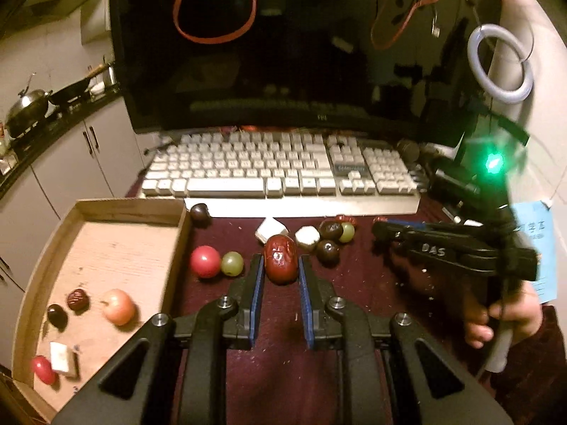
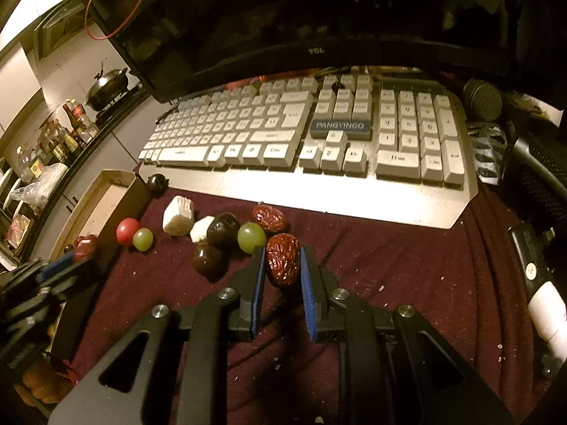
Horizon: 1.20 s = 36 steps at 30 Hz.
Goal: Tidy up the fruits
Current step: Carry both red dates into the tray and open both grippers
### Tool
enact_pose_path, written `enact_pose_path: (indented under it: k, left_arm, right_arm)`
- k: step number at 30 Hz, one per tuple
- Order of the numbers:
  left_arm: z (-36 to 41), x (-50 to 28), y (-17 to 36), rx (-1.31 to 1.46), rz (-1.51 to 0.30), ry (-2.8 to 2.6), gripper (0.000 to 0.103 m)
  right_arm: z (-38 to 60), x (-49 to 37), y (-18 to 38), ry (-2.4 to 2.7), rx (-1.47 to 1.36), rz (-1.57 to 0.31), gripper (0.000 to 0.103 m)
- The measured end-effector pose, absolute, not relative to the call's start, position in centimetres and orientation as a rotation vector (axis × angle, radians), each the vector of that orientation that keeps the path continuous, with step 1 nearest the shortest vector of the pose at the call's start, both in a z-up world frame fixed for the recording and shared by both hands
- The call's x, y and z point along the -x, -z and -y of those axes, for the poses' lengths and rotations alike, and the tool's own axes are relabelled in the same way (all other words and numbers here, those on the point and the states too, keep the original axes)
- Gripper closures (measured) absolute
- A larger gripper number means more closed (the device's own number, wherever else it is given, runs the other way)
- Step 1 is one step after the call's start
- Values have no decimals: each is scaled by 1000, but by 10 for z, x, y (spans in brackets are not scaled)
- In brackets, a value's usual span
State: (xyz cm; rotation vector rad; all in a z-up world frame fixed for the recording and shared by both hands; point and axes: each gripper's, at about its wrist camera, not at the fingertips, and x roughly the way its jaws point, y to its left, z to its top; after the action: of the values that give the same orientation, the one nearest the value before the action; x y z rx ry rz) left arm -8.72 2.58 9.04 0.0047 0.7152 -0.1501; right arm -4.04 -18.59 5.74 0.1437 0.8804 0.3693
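Left wrist view: a red date [image 1: 280, 259] is pinched by the left gripper [image 1: 280, 269] beside the cardboard tray [image 1: 179, 244], in which an apple [image 1: 119, 306], two dark fruits, a red ball and a white cube are held. Right wrist view: a second date [image 2: 282, 264] is clamped in the right gripper [image 2: 282, 265] on the maroon cloth [image 2: 389, 265], near loose grapes.

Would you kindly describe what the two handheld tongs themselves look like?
Both tongs, left and right, are matte black plastic with triangular cut-outs, silver pivot screws and blue pads lining the fingers. Seen from the left camera, the right one carries white "DAS" lettering, a green light above it and a white handle.
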Motion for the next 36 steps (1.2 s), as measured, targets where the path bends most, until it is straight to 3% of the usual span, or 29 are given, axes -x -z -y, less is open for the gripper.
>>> enact_pose_path:
  k: [14, 27, 36]
  left_arm:
    - [-114, 127, -124, 87, -577, -9, 85]
    - [-191, 139, -110, 149, -561, -180, 85]
    - [-225, 130, -85, 159, -620, -244, 85]
  right_arm:
    - [180, 36, -55, -341, -203, -906, 82]
    - [25, 60, -111, -634, -143, -858, 82]
    - [-63, 70, -94, -713, -101, -932, 82]
